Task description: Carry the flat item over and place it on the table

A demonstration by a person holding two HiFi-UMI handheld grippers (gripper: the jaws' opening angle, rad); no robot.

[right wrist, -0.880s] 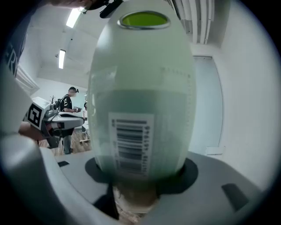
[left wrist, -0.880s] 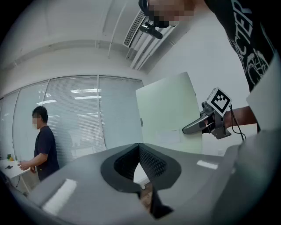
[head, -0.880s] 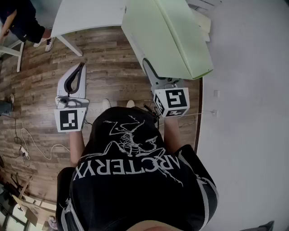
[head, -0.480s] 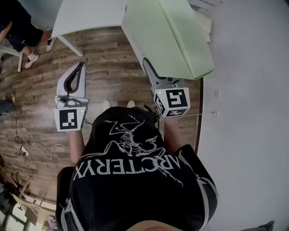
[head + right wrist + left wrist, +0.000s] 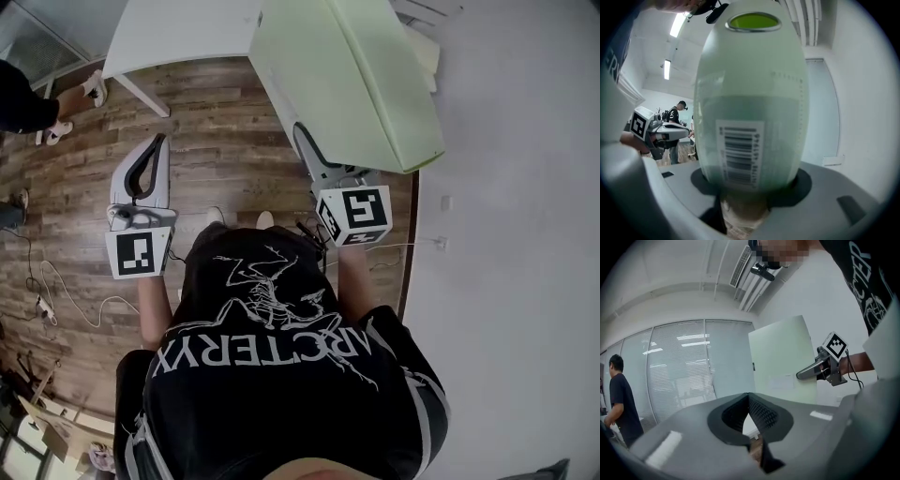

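A large pale green flat board (image 5: 347, 75) stands on edge in front of me, reaching up and away from my right gripper (image 5: 314, 155), which is shut on its lower edge. In the right gripper view the board (image 5: 752, 103) fills the space between the jaws (image 5: 750, 187), a barcode label facing the camera. My left gripper (image 5: 157, 142) hangs over the wooden floor, left of the board, jaws shut with nothing in them; in its own view the tips (image 5: 749, 397) meet. The white table (image 5: 178, 33) lies ahead at the upper left.
A white wall (image 5: 506, 234) runs close along the right. Cables (image 5: 56, 291) trail over the wood floor at the left. A person's legs (image 5: 66, 98) show at the far left by the table; a person (image 5: 621, 399) stands before glass partitions.
Both grippers and the board have shifted slightly left and forward. The person at the upper left has moved their feet away along the floor.
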